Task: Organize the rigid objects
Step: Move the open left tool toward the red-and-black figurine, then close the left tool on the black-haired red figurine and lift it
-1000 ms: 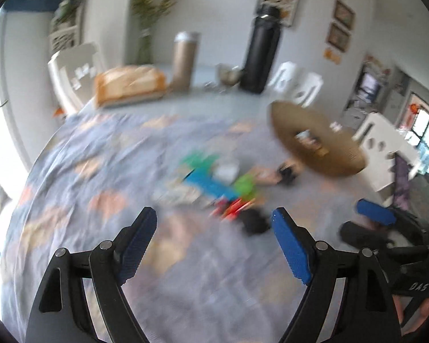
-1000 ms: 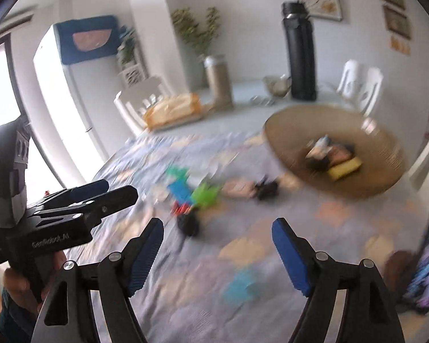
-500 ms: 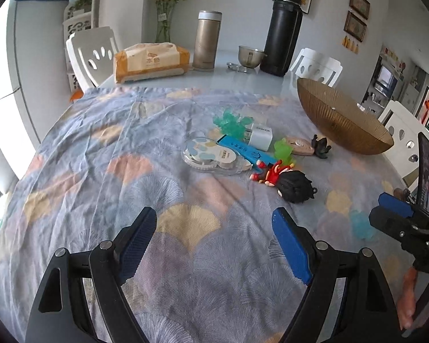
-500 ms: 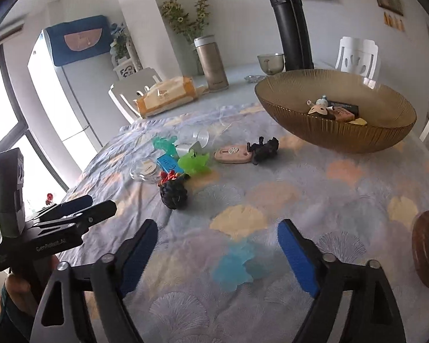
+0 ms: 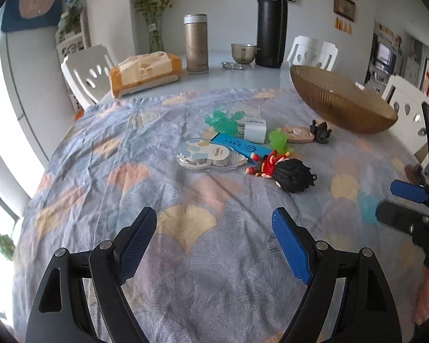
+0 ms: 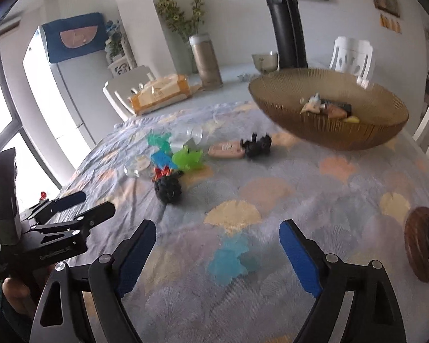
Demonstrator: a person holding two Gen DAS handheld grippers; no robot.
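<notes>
Black-haired figurine (image 5: 289, 171) lying on its side at the near edge of the toy cluster, mid-worktop, red body toward the blue box (image 5: 238, 146). Judged light, stiff and moulded; rounded head likely to roll or slip between flat pads, so best taken across the head's widest part or at the narrower red torso. Just behind: clear tape dispenser (image 5: 206, 157), judged slick and hollow; green translucent toys (image 5: 223, 120), white charger cube (image 5: 254, 130), pink flat case (image 5: 296, 135) and small dark figure (image 5: 320, 132), all apparently rigid and light. Amber ribbed bowl (image 5: 340, 105) to the right of the cluster, probably glass, hence fragile and the likely destination. Patterned cloth (image 5: 128, 177) over the worktop, wrinkled, liable to drag under a sliding object.

Left gripper (image 5: 214, 245) held above bare cloth, fingers spread wide, nothing between them. Right gripper (image 6: 217, 254) likewise spread and empty, poised over a pale blue translucent piece (image 6: 228, 257) lying on the cloth, well apart from the cluster.

Left wrist view: sharp detail of the cluster and box lettering, bowl seen only from outside. Right wrist view: softer focus, but bowl interior exposed, with several small items already inside (image 6: 329, 108), plus a dark round coaster-like object (image 6: 423, 245) at the right margin.
</notes>
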